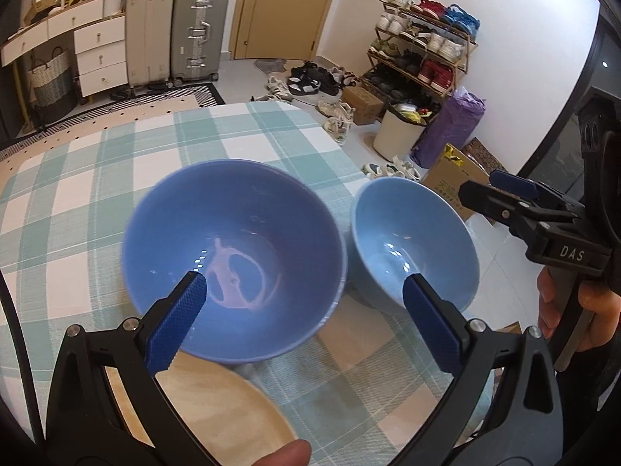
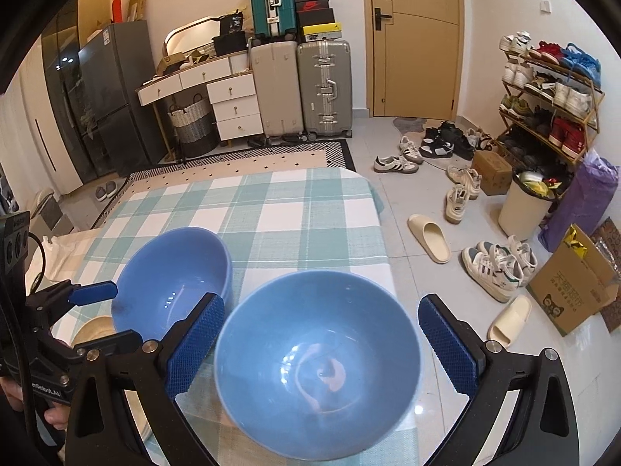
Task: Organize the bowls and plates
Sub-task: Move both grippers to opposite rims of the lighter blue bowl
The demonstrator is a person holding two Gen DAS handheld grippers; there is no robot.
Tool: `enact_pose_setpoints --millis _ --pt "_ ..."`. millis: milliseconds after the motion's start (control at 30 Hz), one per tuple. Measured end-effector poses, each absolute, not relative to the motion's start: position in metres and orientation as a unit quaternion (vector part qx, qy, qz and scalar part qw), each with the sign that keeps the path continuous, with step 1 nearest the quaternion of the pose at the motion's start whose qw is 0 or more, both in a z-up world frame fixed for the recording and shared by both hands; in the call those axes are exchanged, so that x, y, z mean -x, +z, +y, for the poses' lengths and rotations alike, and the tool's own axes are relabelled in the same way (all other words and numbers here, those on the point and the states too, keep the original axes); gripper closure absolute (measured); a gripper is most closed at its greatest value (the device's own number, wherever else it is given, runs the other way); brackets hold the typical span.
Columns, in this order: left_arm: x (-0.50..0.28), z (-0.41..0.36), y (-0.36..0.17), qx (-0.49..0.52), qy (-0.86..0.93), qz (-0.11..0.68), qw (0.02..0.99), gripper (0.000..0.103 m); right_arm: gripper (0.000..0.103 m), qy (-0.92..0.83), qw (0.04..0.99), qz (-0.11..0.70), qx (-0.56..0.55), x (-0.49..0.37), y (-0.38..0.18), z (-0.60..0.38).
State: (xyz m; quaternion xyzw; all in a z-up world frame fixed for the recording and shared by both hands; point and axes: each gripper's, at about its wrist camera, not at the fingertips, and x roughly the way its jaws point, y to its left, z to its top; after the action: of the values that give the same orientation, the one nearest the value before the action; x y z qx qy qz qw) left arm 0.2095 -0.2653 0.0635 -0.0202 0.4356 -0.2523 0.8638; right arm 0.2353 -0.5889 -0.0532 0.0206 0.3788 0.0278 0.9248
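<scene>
Two blue bowls stand side by side on the checked tablecloth point(image 1: 97, 178). In the left wrist view the darker bowl point(image 1: 248, 225) is in front of my open left gripper point(image 1: 302, 291), with the lighter bowl point(image 1: 423, 233) to its right. A pale wooden plate point(image 1: 209, 411) lies below the gripper. In the right wrist view my open right gripper point(image 2: 320, 320) straddles the near bowl point(image 2: 318, 365) without touching it; the other bowl point(image 2: 174, 275) is to the left, by the left gripper point(image 2: 95, 293). The right gripper point(image 1: 493, 186) shows at the right, empty.
The table's right edge drops to a tiled floor with slippers point(image 2: 429, 237), several shoes, a cardboard box point(image 2: 570, 275) and a white bin point(image 2: 522, 206). A shoe rack point(image 2: 551, 93), suitcases point(image 2: 324, 85) and a drawer unit point(image 2: 233, 105) stand far behind.
</scene>
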Motion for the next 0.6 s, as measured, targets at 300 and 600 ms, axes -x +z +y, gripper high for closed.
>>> enact_pose_setpoints --millis 300,600 --pt "-0.193 -0.311 0.064 -0.005 -0.29 0.44 0.85 0.003 0.001 0.003 0.925 0.379 -0.04 -0.222 -0.054 -0.621" --pt "-0.191 -0.331 0.055 0.005 -0.319 0.46 0.828 0.009 0.001 -0.008 0.922 0.383 -0.054 -0.217 -0.061 -0.641"
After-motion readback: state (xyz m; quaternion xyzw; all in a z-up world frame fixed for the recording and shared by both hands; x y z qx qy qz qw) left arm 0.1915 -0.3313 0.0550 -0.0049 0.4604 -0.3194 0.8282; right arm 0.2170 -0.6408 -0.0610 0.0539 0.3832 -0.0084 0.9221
